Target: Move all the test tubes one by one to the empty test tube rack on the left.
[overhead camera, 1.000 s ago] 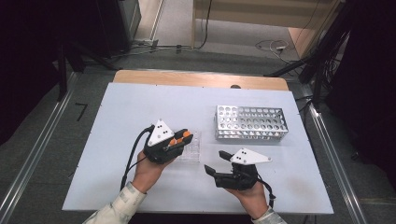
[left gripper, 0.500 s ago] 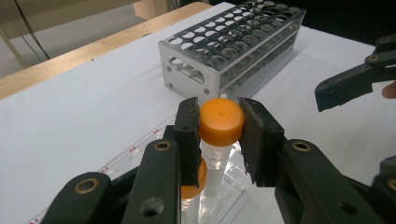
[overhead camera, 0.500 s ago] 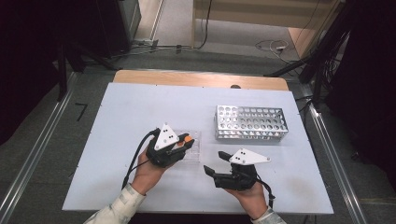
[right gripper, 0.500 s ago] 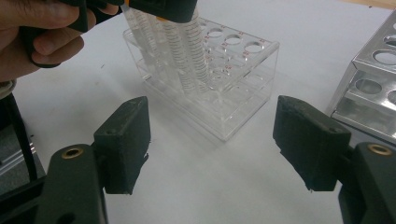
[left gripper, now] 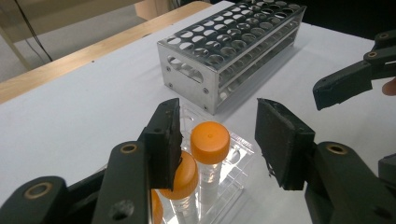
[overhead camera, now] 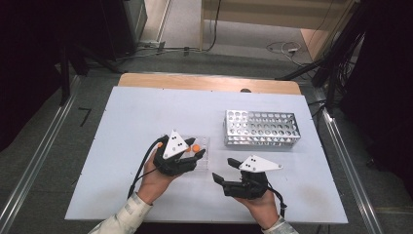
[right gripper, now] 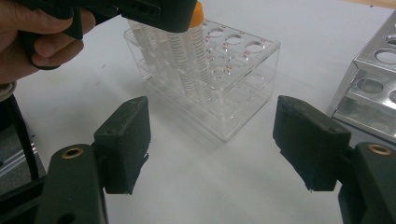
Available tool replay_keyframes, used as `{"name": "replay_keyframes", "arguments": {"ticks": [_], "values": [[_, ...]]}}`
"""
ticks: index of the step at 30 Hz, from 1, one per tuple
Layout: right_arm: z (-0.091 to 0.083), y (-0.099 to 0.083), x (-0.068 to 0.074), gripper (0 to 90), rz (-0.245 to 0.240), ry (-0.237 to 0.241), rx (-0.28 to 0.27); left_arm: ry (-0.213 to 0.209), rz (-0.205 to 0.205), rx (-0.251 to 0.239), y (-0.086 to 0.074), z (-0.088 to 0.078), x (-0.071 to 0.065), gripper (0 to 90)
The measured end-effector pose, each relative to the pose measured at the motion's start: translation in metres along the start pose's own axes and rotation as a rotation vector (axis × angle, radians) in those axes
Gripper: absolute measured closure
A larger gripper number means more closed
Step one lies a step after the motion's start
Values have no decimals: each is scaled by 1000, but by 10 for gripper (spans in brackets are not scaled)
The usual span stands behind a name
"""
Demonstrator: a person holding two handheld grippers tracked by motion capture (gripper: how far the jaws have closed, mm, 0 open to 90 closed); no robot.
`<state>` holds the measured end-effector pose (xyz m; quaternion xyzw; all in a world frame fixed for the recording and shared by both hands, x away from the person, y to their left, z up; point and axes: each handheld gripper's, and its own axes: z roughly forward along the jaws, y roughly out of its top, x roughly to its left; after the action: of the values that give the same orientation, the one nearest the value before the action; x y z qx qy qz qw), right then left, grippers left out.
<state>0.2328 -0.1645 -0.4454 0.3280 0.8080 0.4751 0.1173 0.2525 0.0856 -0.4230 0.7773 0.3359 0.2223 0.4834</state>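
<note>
Left claw (left gripper: 217, 140) has just been opening; its jaws now stand apart around an orange-capped tube (left gripper: 210, 140) in the clear rack (left gripper: 236, 156), pads off it. Right claw (right gripper: 212, 140) waits wide, empty, facing that rack. Risk: closing off-centre clips the neighbouring tube (left gripper: 184, 175), tipping the light rack.

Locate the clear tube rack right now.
In the high view the clear rack stands on the table left of centre, under the left gripper, with the metal rack to its right.
</note>
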Motion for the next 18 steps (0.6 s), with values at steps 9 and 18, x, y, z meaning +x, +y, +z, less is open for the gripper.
{"name": "replay_keyframes", "arguments": {"ticks": [9, 18], "values": [[0, 0, -2, 257, 9, -9, -2, -27, -57, -26, 1, -6, 0, 381], [-2, 0, -11, 241, 23, -48, -14, -25, -99, -70, 0, -21, -2, 235]]}}
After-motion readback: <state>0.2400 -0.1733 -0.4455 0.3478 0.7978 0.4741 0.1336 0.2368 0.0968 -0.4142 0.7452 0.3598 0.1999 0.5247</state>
